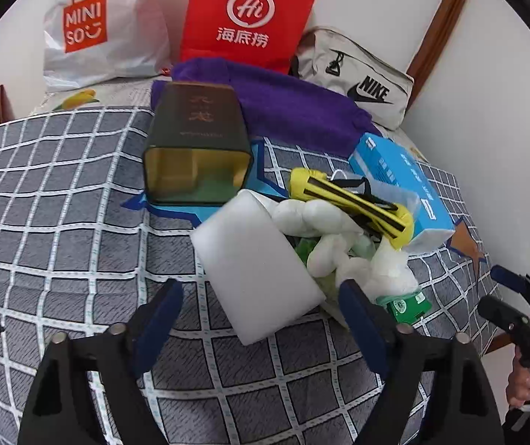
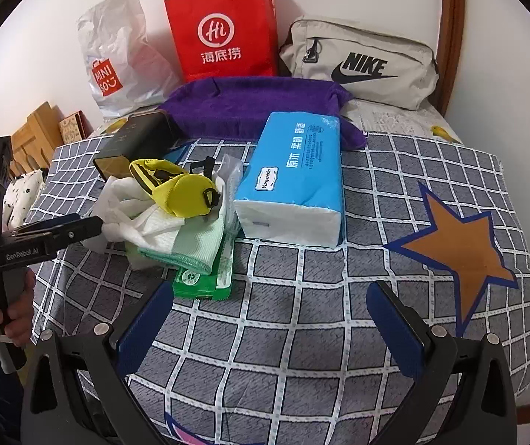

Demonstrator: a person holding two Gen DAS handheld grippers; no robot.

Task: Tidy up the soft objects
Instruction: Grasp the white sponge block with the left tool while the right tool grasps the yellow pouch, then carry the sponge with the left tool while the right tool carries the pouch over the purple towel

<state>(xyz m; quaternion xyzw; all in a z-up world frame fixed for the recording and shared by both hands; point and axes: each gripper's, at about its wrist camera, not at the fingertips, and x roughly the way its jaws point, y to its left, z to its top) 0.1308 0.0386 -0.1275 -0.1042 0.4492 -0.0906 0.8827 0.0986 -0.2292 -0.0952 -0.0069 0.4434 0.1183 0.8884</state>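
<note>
A pile of soft things lies on the checked bedspread point(image 1: 61, 204): a white sponge block point(image 1: 254, 263), crumpled white cloths point(image 1: 324, 230), a yellow pouch point(image 1: 350, 200), a green wipes pack point(image 1: 407, 306) and a blue tissue pack point(image 1: 406, 181). My left gripper point(image 1: 261, 311) is open, its blue pads on either side of the sponge's near end without touching it. In the right wrist view the pile shows as yellow pouch point(image 2: 176, 189), white cloths point(image 2: 135, 215), mint cloth point(image 2: 194, 244) and tissue pack point(image 2: 294, 181). My right gripper point(image 2: 270, 319) is open and empty above bare bedspread.
A dark open tin box point(image 1: 194, 148) lies on its side behind the pile. A purple towel point(image 1: 287, 107), a white Miniso bag point(image 1: 98, 29), a red paper bag point(image 1: 246, 15) and a Nike pouch point(image 1: 361, 74) line the wall. The bed edge is at right.
</note>
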